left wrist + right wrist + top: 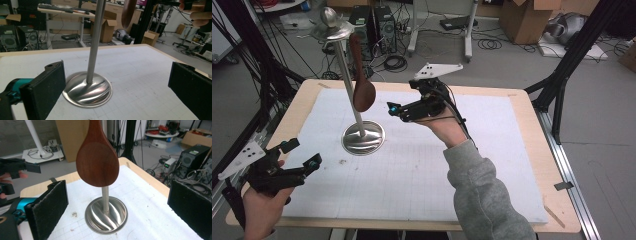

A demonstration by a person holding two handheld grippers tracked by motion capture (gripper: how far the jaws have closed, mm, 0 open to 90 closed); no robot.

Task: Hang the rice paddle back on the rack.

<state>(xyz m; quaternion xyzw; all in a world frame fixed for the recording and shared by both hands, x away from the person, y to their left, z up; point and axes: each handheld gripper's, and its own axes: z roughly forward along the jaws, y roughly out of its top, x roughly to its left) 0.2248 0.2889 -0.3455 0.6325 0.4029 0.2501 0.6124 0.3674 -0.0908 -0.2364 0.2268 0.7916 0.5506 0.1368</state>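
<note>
Stand (363, 137) and hanging spoon (362, 92) mid-mat (422, 170).

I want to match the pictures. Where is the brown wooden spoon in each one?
High view: wooden spoon hangs upper left of centre, beside the pole.
Left gripper view: its bowl edge at the top, right of the pole.
Right gripper view: top centre.
Shared landmark: round steel base.

In the right tool view the wooden spoon (97, 162) is cut off above its bowl by the top edge, so how it hangs cannot be told there; its bowl also hides part of the steel stand's pole (106, 198). In the left tool view the pole (95, 42) runs out past the top edge, and the spoon (128, 12) beside it is a blurred brown sliver. In the high view the hook at the stand's top (332, 27) is too small to make out.
</note>
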